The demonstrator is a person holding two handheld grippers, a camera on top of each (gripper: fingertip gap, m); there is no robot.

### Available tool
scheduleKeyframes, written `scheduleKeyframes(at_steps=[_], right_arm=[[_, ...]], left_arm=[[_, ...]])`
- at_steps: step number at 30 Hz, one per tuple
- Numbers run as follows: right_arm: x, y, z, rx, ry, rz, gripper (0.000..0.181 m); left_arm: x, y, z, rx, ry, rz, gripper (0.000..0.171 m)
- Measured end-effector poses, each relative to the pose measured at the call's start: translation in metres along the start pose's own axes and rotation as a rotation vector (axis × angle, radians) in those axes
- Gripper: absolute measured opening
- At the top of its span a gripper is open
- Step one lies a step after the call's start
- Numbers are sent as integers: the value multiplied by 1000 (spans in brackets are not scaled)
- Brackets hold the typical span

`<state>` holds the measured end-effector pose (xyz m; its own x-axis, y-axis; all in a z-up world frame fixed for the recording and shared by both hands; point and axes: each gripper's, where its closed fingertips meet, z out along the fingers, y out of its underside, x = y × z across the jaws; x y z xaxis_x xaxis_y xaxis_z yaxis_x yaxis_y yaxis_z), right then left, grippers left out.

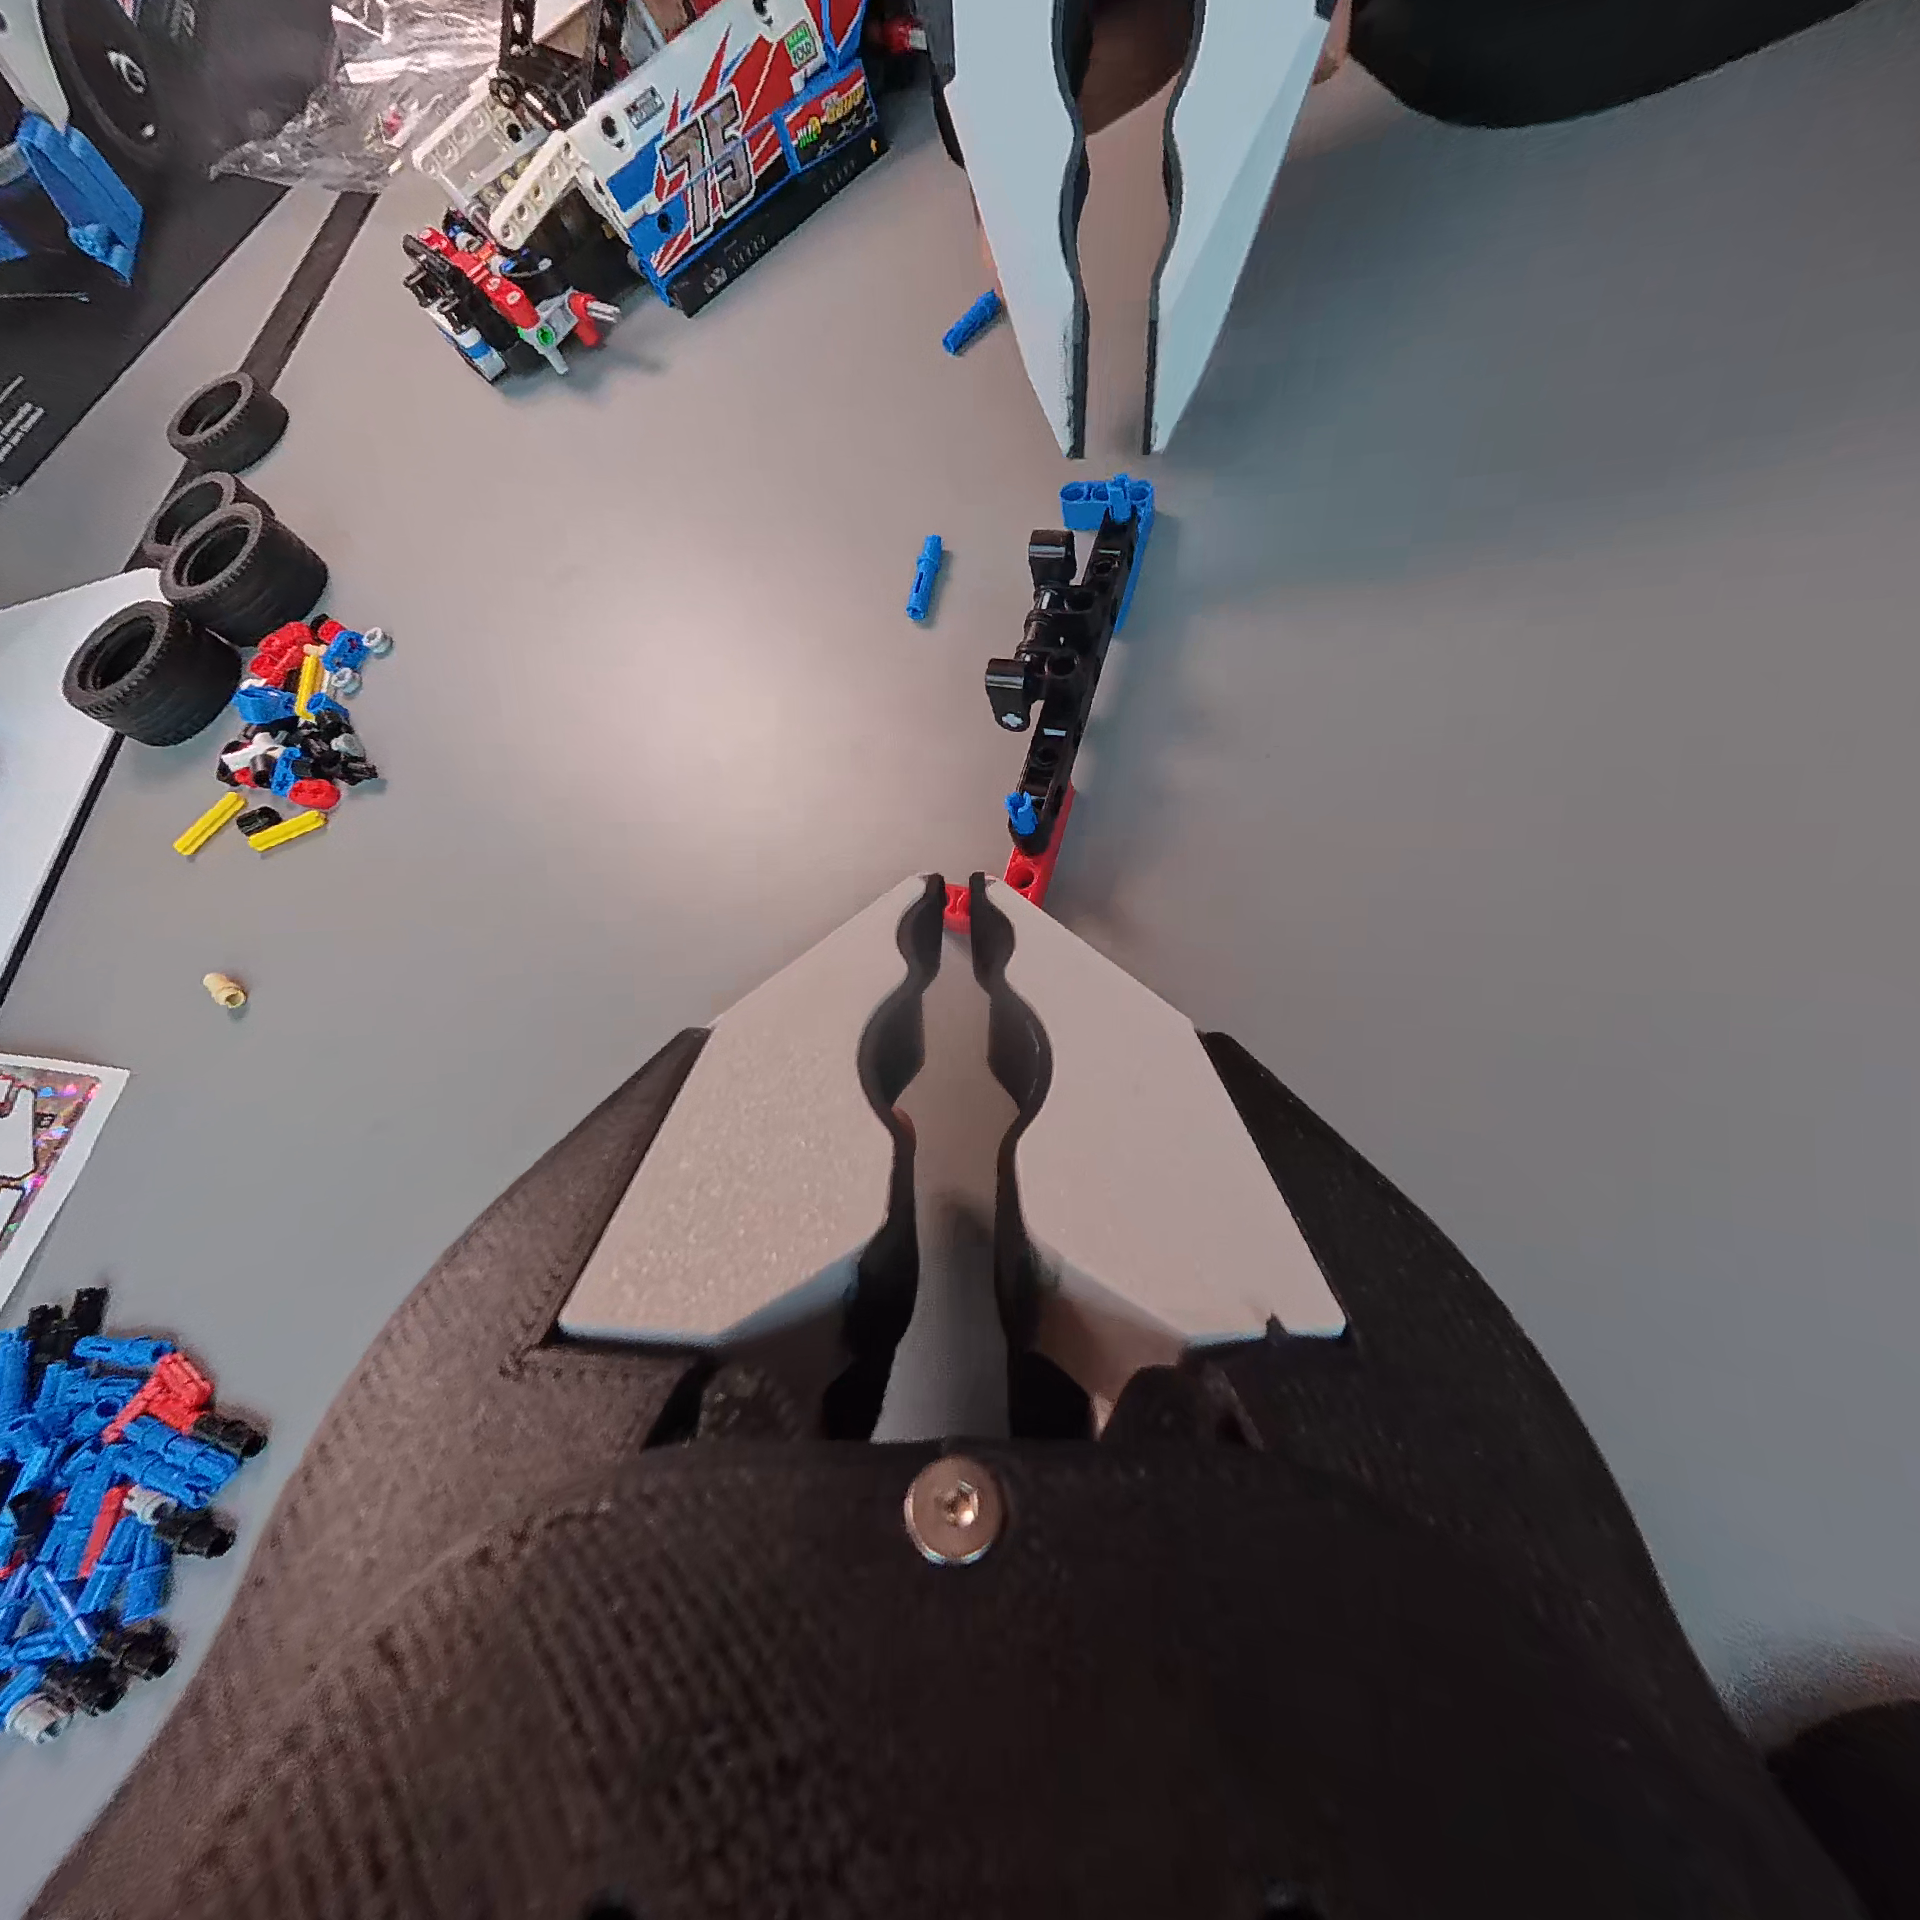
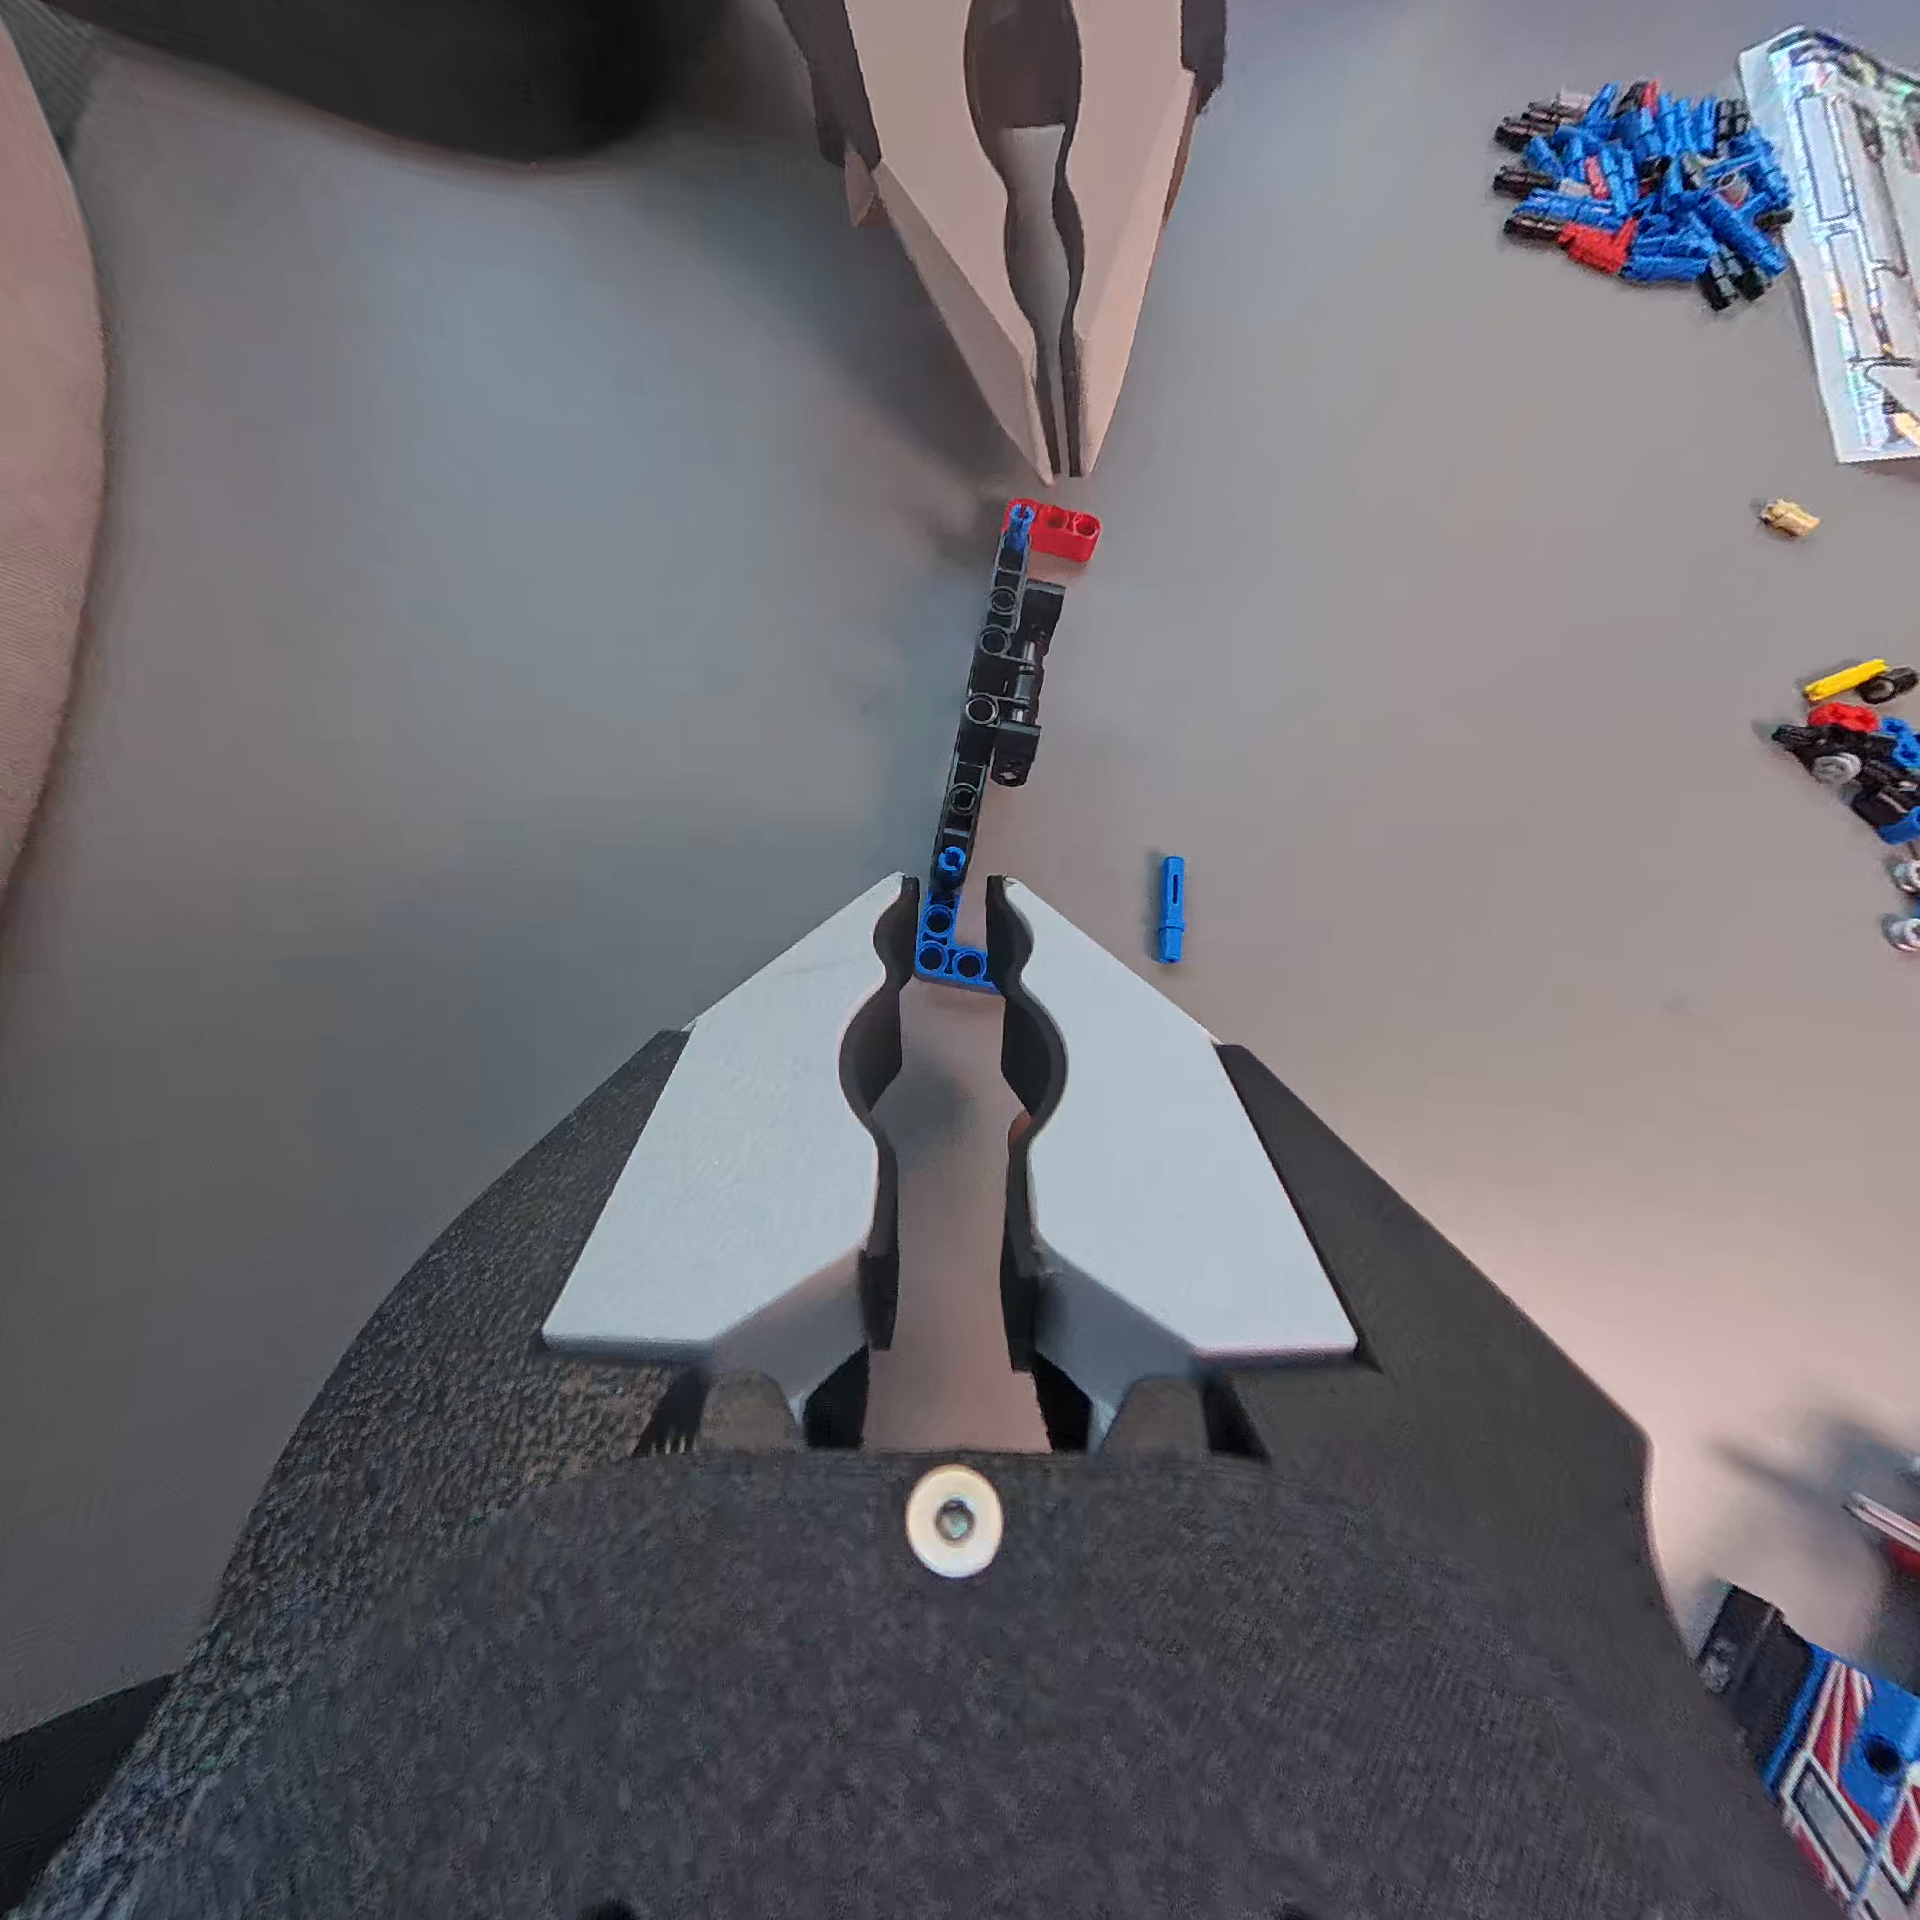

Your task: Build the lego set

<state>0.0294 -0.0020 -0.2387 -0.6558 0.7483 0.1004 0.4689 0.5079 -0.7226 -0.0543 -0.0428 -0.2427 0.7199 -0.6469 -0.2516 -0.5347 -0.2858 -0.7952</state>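
A thin assembly lies on the grey table: a black beam with a red piece at one end and a blue L-piece at the other. My left gripper is shut, with its tips just over the red end. In the right wrist view it hangs slightly clear of the red piece. My right gripper is open over the blue L-piece, which shows between the fingers. In the left wrist view its tips stop just short of that piece.
A loose blue pin lies beside the assembly, and another lies near the right gripper. A partly built car, black tyres, a small parts pile, a heap of blue pins and a sticker sheet sit off to the side.
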Motion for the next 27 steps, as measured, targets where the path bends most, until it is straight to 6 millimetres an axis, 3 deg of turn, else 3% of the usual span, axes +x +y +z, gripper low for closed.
scheduleKeyframes(at_steps=[4, 10, 17, 27], right_arm=[[22, -1, -9, 32, 87, 58, 10], [50, 19, 6, -131, 116, 64, 14], [50, 20, 19, -223, 9, 62, 9], [24, 19, 15, -182, -55, 51, 3]], left_arm=[[6, -9, -3, 46, 54, -45, 20], [15, -17, 14, 19, 81, -3, 26], [14, -13, 17, 5, 97, 10, 12], [6, -4, 13, -13, 52, 15, 10]])
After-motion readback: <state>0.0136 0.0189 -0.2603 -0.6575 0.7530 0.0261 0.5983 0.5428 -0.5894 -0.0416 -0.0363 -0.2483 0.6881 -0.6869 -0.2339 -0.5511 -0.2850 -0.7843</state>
